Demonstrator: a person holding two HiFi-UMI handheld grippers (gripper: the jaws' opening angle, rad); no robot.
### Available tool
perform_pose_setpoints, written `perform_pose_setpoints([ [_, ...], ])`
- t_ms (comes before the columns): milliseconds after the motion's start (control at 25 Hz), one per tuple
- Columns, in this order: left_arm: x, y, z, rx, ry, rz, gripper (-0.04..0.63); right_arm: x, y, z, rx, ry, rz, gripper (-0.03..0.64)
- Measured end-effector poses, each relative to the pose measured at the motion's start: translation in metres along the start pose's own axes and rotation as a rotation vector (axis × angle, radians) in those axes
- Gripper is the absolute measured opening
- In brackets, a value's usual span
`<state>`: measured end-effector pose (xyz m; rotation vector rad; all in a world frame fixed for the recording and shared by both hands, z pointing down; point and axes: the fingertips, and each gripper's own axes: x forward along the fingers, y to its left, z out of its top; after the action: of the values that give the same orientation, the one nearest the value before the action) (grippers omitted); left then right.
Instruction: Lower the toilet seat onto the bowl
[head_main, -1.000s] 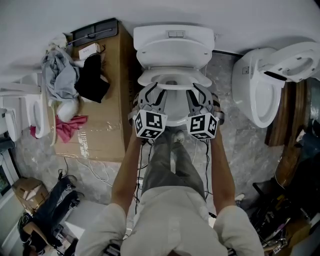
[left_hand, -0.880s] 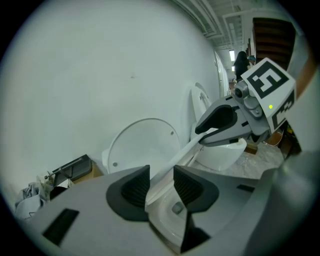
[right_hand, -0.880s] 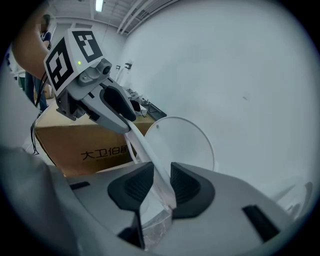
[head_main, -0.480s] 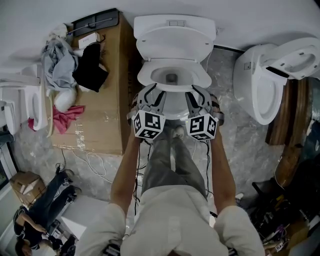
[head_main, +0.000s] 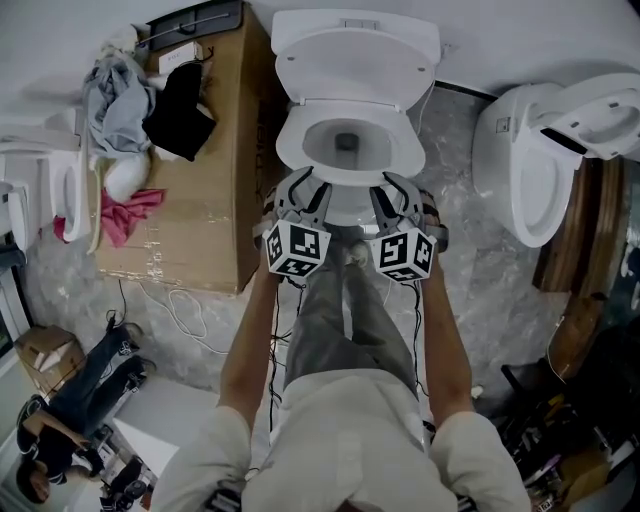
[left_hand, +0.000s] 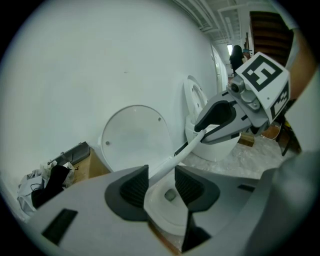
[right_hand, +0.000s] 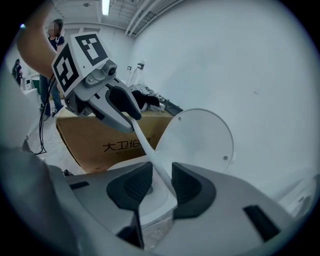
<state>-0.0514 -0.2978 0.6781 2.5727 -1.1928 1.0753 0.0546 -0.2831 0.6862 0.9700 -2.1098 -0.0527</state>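
From the head view: finds the toilet seat (head_main: 285, 150) lower than a second ago, no longer tilted up under the lid (head_main: 355, 60) but lying almost flat over the bowl (head_main: 345, 140), with the whole opening exposed. Finds the left gripper (head_main: 300, 180) and right gripper (head_main: 395, 185) side by side at the seat's front rim, as before. Places a cardboard box (head_main: 200, 200) left of the toilet, topped with a grey cloth (head_main: 115, 105), a black garment (head_main: 180, 115) and a pink cloth (head_main: 125, 215). Notes a marbled floor (head_main: 470, 270), loose cables (head_main: 180, 320), a plain white wall (head_main: 60, 40) behind, and a second toilet (head_main: 530, 160) at right.

From the left gripper view: shows the left gripper (left_hand: 161, 185) opening, its pads straddling the seat (left_hand: 172, 159) with a gap on one side, so not clamped. Follows the thin white rim across to the right gripper (left_hand: 206, 131). Puts the upright lid (left_hand: 135, 137) behind and the bowl (left_hand: 167, 205) just under the rim.

From the right gripper view: shows the right gripper (right_hand: 161, 184) opening too, the seat (right_hand: 147, 145) lying against one pad and clear of the other. Traces the rim to the left gripper (right_hand: 131, 114), with the box (right_hand: 100, 142) beyond and the lid (right_hand: 200, 142) against the wall.
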Motion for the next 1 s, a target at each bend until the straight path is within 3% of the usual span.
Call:
perform_pose_setpoints([
  [1000,-0.007,-0.063,-0.084,0.062,0.076,0.005,0.189,-0.002,0.084,-0.066,0.005,0.021,0.152,0.158],
])
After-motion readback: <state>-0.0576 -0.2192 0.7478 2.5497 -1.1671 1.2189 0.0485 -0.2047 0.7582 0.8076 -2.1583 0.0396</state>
